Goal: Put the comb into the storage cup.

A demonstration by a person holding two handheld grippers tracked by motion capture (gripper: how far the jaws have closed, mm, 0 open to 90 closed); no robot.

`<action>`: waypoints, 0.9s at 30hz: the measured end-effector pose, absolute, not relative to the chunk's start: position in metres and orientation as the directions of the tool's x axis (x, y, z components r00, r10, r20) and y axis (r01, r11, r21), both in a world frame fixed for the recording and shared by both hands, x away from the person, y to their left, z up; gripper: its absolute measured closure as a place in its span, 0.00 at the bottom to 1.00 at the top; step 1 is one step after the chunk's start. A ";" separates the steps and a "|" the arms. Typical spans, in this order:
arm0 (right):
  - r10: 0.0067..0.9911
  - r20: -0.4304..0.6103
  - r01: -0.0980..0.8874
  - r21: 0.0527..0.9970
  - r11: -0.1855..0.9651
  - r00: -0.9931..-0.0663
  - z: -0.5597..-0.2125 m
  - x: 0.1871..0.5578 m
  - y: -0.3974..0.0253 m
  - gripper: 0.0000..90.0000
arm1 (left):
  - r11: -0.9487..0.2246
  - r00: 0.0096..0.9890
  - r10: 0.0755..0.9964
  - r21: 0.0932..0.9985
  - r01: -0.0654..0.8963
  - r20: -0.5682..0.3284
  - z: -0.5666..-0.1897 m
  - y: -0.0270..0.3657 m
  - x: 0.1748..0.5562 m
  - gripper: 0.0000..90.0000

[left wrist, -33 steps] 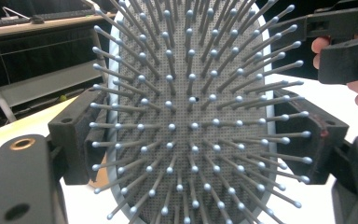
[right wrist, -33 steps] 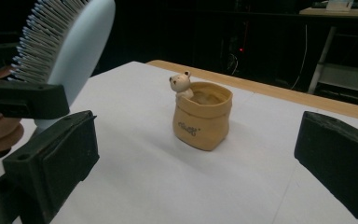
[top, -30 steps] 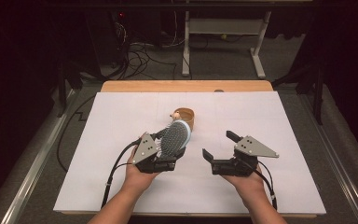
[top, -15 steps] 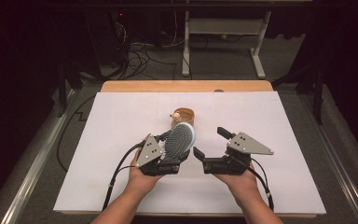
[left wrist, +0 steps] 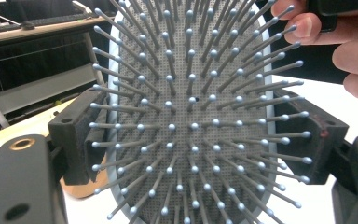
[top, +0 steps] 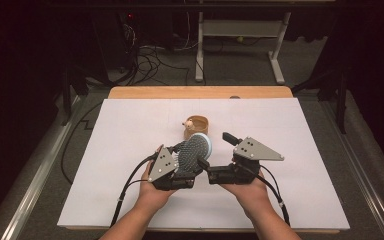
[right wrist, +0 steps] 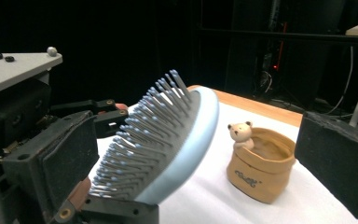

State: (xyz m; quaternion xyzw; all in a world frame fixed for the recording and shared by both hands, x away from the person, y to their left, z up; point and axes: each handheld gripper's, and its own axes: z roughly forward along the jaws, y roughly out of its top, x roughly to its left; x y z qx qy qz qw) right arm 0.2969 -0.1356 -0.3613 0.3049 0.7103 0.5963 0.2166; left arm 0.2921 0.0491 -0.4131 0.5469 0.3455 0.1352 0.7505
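A light-blue hairbrush point(top: 196, 149) with grey bristles stands tilted over the white sheet, bristles facing the person. My left gripper point(top: 184, 162) is shut on the sides of its head; in the left gripper view the bristle pad point(left wrist: 191, 116) sits between both black pads. My right gripper point(top: 215, 149) is open, one jaw near the brush's back and the other farther right. In the right gripper view the hairbrush point(right wrist: 168, 140) lies between its wide-apart jaws, nearer the left one, touching neither. The right hand's fingers point(left wrist: 307, 23) show just behind the brush.
A small tan pot with a bear figure point(top: 196, 125) stands on the white sheet point(top: 105, 165) just beyond the brush, also seen as the pot point(right wrist: 261, 165) in the right gripper view. The wooden table edge point(top: 200, 92) runs along the back; cables lie on the floor beyond.
My right gripper has moved left, close to the left one, so its open jaws now flank the brush head. The left gripper has shifted slightly right and forward with the brush.
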 end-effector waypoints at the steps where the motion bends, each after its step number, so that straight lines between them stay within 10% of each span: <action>1: 0.690 0.059 0.177 0.979 0.101 -0.721 -0.361 0.297 -0.134 0.00 | 0.364 0.725 0.581 0.915 0.175 -0.370 -0.413 0.049 0.292 0.23; 27: 0.632 0.127 0.226 0.971 0.079 -0.765 -0.371 0.310 -0.118 0.17 | 0.357 0.723 0.587 0.918 0.174 -0.365 -0.415 0.046 0.292 0.23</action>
